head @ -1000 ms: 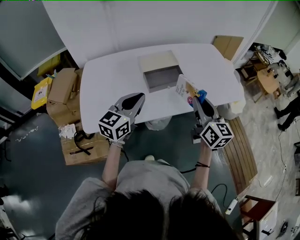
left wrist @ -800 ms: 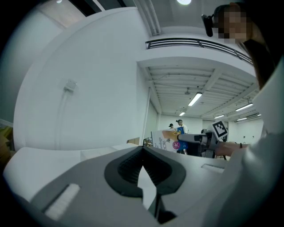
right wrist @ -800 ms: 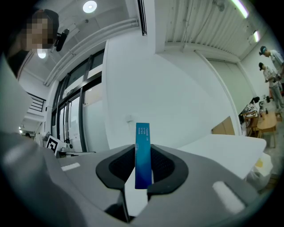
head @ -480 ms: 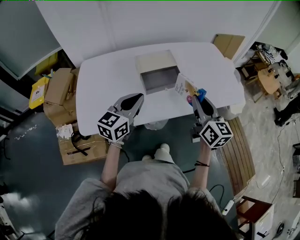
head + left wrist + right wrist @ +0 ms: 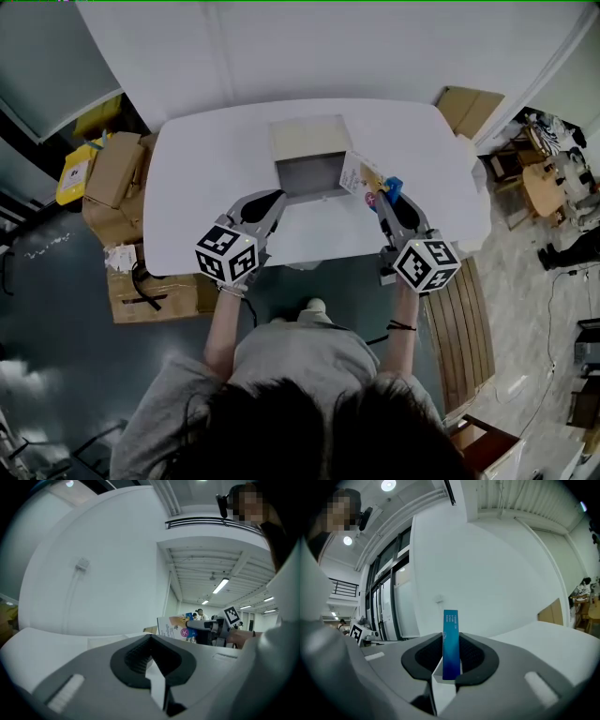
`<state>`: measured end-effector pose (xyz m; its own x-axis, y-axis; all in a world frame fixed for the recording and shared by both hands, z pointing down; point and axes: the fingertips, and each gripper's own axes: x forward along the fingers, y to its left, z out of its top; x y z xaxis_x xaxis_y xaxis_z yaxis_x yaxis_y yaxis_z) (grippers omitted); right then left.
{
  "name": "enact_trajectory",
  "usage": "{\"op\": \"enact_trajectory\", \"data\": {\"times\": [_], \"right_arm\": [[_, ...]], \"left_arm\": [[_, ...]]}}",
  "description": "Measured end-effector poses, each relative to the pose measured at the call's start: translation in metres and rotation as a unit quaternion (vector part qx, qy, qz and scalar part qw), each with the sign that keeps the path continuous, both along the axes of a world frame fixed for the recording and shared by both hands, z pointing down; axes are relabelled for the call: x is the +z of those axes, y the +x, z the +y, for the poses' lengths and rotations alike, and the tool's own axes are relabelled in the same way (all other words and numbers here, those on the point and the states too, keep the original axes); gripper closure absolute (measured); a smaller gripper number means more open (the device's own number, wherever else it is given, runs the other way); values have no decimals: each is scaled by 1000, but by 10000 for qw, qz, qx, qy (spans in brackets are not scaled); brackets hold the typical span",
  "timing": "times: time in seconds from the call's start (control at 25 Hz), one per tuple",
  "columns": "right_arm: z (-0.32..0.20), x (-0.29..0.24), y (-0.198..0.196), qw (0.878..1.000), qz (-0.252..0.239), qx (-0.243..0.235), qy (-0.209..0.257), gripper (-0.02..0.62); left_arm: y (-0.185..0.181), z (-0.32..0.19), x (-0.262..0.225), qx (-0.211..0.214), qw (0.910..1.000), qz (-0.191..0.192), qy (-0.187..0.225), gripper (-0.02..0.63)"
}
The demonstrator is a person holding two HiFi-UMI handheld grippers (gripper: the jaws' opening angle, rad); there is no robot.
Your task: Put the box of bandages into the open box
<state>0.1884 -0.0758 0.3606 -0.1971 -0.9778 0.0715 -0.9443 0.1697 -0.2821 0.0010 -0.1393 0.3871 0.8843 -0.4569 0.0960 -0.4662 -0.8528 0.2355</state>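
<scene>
The open box (image 5: 312, 174) is a grey-lined carton at the middle of the white table (image 5: 206, 178), its flap (image 5: 309, 137) folded back. My right gripper (image 5: 384, 197) is shut on the box of bandages (image 5: 361, 175), which it holds upright just right of the open box's right wall. In the right gripper view the bandage box (image 5: 450, 641) shows as a thin blue edge clamped between the jaws. My left gripper (image 5: 274, 202) hovers at the open box's near left corner, shut and empty. From the left gripper view the bandage box (image 5: 174, 629) appears to the right.
Cardboard cartons (image 5: 112, 178) are stacked on the floor left of the table, with another (image 5: 150, 295) near the front left corner. A flat cardboard piece (image 5: 469, 105) leans at the back right. A slatted wooden bench (image 5: 459, 323) stands to the right.
Both grippers have moved forward over the table. The bandage box, still gripped, now sits closer to the open box's right side.
</scene>
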Motion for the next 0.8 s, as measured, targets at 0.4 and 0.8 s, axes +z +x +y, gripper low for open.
{"op": "enact_trajectory", "data": {"times": [0.4, 0.8], "right_arm": [[-42, 6, 22, 9979, -46, -629, -127, 495], [-85, 21, 11, 9916, -81, -1237, -369, 495]], "left_arm": [[25, -17, 8, -423, 9991, -31, -90, 612], [24, -37, 26, -772, 9964, -128, -327, 612]]}}
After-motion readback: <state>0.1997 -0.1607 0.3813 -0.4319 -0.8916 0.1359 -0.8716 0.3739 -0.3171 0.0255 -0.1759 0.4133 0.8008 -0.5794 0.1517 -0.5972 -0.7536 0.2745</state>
